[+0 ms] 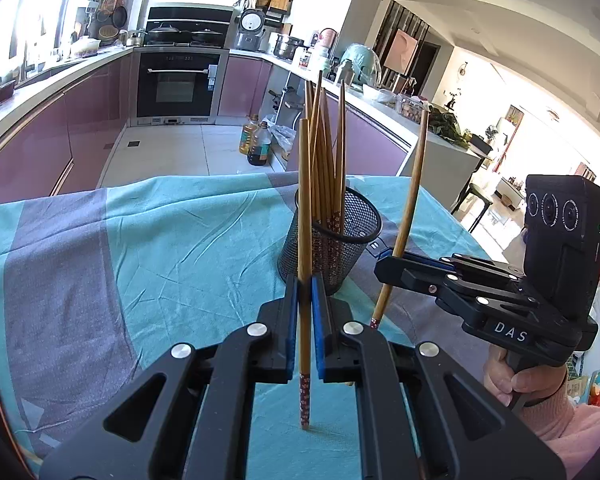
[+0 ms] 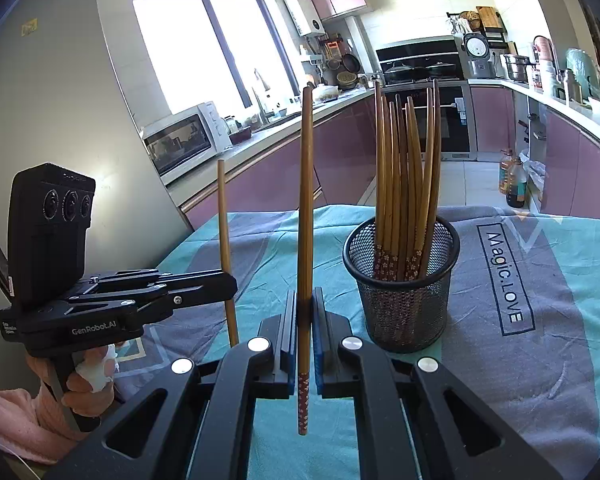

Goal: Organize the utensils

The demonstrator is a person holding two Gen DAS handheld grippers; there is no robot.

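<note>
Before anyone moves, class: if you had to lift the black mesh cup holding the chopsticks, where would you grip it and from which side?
Probably grip the mesh cup across its rim at the bare side, coming from above. The chopsticks lean together toward one side of the cup and fan upward, leaving open rim there. Both tongs are busy: the left tongs and right tongs each clamp one chopstick upright.

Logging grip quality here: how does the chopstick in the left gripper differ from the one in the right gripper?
The left chopstick stands nearly upright in the left gripper; the right chopstick leans in the right gripper. The left one's tip seems to touch the tablecloth; the right one's patterned end hangs above it. Both are clamped low, patterned end down, outside the mesh holder.
</note>
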